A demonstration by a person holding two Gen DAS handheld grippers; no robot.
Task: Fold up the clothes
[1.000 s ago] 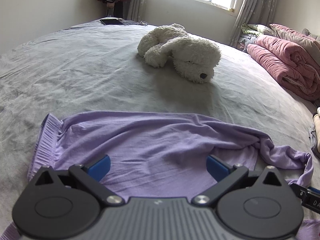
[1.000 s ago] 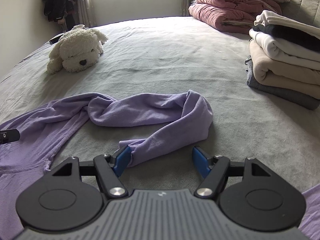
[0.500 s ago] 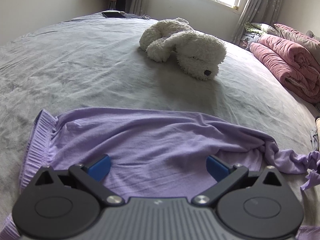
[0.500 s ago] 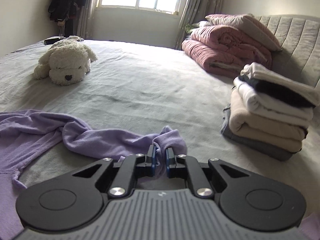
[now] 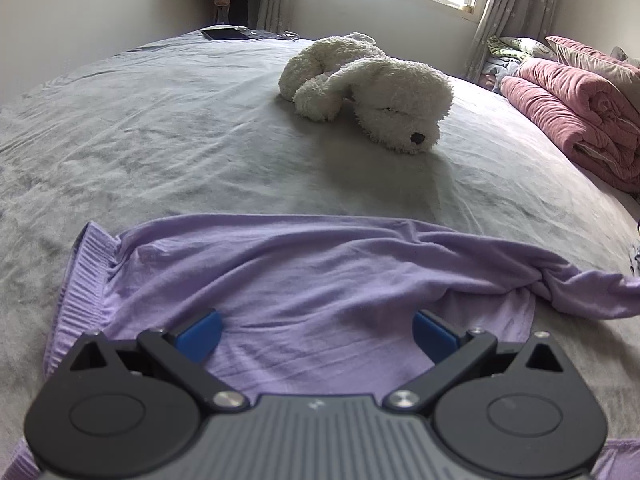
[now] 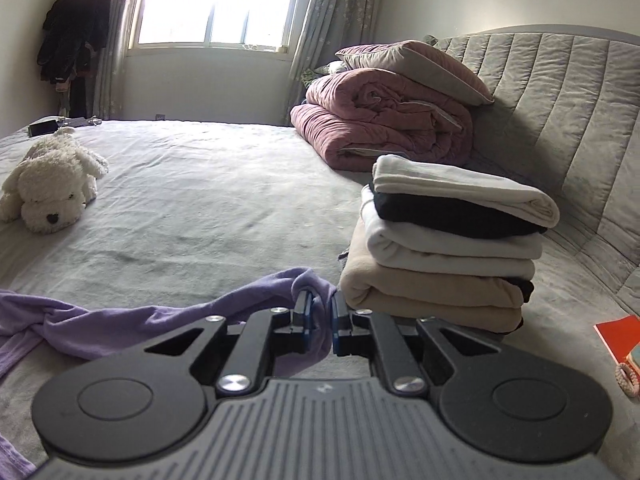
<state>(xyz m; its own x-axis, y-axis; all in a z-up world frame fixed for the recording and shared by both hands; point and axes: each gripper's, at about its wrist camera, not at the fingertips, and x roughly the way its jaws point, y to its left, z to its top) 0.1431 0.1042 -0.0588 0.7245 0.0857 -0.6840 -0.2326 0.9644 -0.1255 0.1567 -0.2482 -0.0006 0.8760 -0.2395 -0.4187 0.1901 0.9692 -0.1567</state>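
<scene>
Left wrist view: my left gripper (image 5: 316,330) hovered spread over the purple top (image 5: 304,280) spread on the bed (image 5: 160,140), holding nothing; my right gripper (image 6: 320,320), open a second before, had pinched the sleeve (image 6: 312,284) and lifted it, probably to straighten it for folding

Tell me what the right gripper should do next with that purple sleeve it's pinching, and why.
Probably draw the sleeve out sideways until it lies straight. The right gripper is shut on its bunched end, and the sleeve looks twisted near the purple top. The left gripper hangs open over the top's body, gripping nothing, so pull gently.
</scene>
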